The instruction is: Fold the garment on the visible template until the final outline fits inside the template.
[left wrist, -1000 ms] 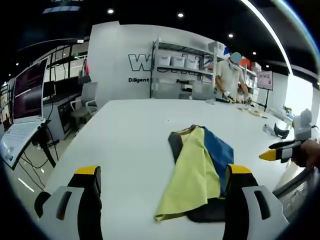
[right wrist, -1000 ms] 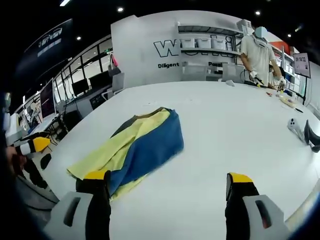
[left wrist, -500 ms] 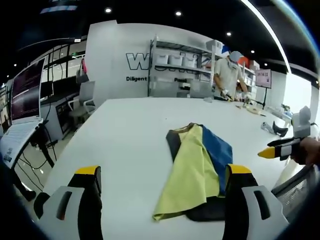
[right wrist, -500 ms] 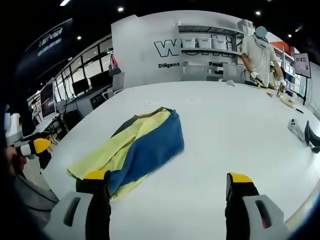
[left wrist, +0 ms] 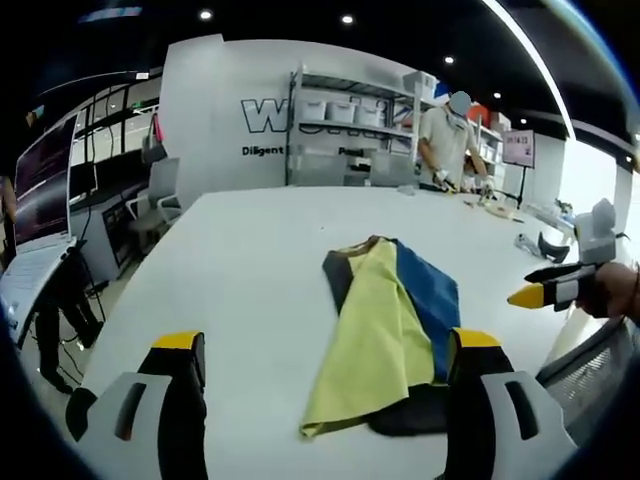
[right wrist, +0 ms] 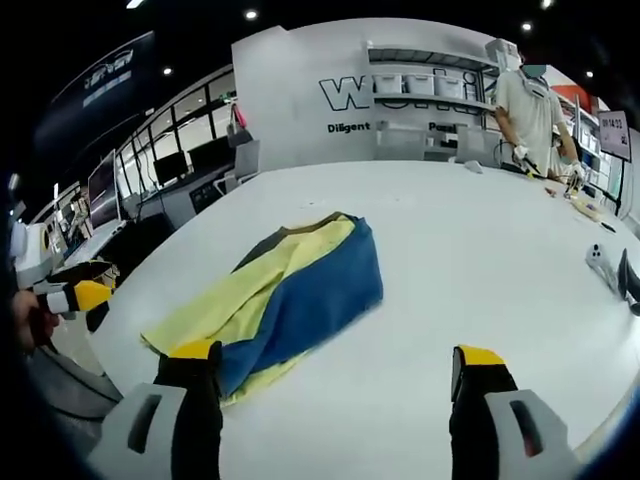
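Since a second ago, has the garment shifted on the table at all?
No. The garment keeps the same spot and outline against the table edge; the small drift in both views is camera motion, shared by the wall lettering.

One folded yellow, blue and dark garment (left wrist: 392, 338) lies on one white desk (left wrist: 250, 260), ahead of two hand-held grippers, the left (left wrist: 325, 352) and the right (right wrist: 335, 362). One person (right wrist: 530, 105) stands beyond the desk's far edge, beside one shelf unit (left wrist: 345, 130).

The white back wall (right wrist: 300, 100) bears large dark letters beginning "W", partly hidden by shelves (right wrist: 430, 85). Beneath them stands the smaller word "Diligent"; the rest cannot be read
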